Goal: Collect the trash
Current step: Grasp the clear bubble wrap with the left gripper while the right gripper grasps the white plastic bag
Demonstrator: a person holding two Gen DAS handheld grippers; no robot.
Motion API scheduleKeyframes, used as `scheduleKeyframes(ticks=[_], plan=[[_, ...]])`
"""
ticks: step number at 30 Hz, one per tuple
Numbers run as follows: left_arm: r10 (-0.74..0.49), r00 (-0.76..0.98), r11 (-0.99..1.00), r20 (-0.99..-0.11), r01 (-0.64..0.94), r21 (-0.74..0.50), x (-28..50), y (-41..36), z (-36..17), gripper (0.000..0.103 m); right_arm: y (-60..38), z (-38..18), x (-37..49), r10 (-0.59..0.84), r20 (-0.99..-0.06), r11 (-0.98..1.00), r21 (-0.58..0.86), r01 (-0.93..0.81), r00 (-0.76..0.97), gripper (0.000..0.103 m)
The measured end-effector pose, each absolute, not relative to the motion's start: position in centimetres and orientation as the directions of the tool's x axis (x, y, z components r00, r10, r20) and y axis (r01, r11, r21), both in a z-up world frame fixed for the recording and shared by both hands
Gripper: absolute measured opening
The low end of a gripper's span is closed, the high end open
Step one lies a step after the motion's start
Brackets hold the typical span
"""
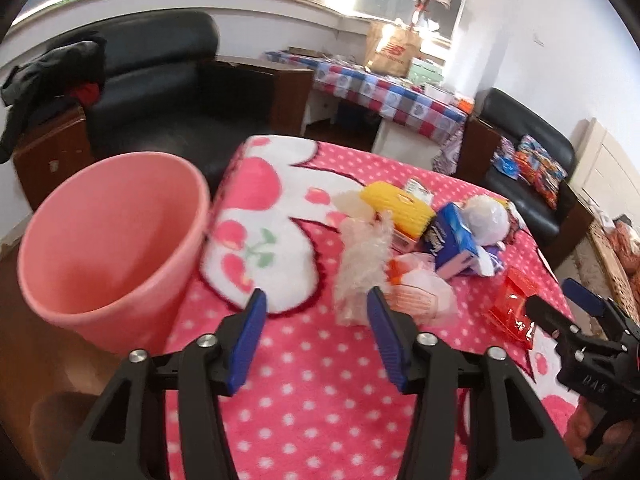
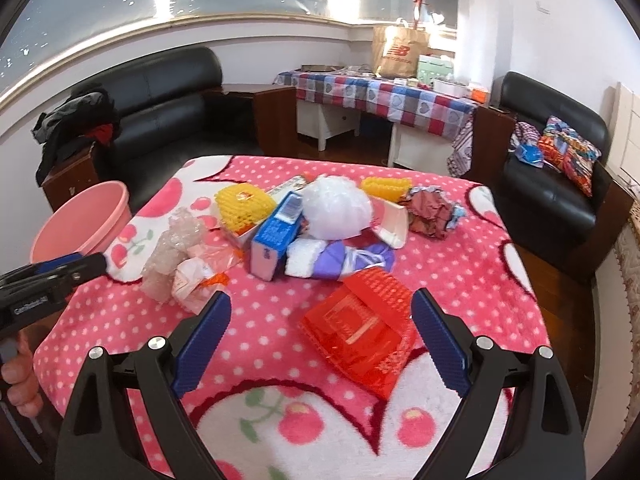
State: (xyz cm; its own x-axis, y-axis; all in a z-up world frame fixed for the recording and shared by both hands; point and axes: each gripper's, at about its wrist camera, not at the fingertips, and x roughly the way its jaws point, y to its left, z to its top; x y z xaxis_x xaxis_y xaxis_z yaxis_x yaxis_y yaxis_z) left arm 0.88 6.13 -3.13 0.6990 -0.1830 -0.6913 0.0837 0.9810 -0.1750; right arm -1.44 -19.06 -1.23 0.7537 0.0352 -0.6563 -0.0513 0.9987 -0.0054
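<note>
Pink bin point(image 1: 108, 248) was seen beside the polka-dot blanket point(image 2: 280, 320); left claw point(image 1: 316, 312) and right claw point(image 2: 320, 320) were held released, red wrapper point(image 2: 360, 336) lying between the right's fingers.

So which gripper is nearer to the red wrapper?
Right. The right gripper hangs open just over the red wrapper; the left gripper is off to its left, near the pink bin.

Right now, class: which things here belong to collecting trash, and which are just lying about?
Job: pink bin; red wrapper; bubble wrap; blue box; crumpled foil.
Lying about: black sofa; paper bag; patterned cushion.
</note>
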Motion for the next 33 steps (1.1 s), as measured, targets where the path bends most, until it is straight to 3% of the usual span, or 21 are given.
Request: scheduleKeyframes(ticks=[8,11,17,33], plan=[[-0.238,0.628,0.971,-0.74,0.164,-0.173,4.1,2.9,-5.1,0.045,-17.0,-1.4,-1.4,0.108,-0.661,0.989,-0.002,-0.146,0.743,0.092],[-0.223,0.61,0.974,-0.76,0.17,-0.149,5.1,2.1,-6.0,0.033,-16.3,-1.5,-1.0,0.14,-0.663,0.983,0.006,-0.181,0.736,0.092],[-0.244,0.617,0.969,-0.748,0.182,-0.165,5.0,2.8,-5.7,0.022,-14.8,-1.9,-0.3,0.2,-0.674,0.969,0.031,-0.244,0.711,0.091],[-0.21,0.692,0.976,-0.691,0.105,-0.19,1.9,7.4,-2.6,0.02,-11.2,-3.0,2.2,0.242,-0.719,0.95,0.039,-0.309,0.652,0.069]])
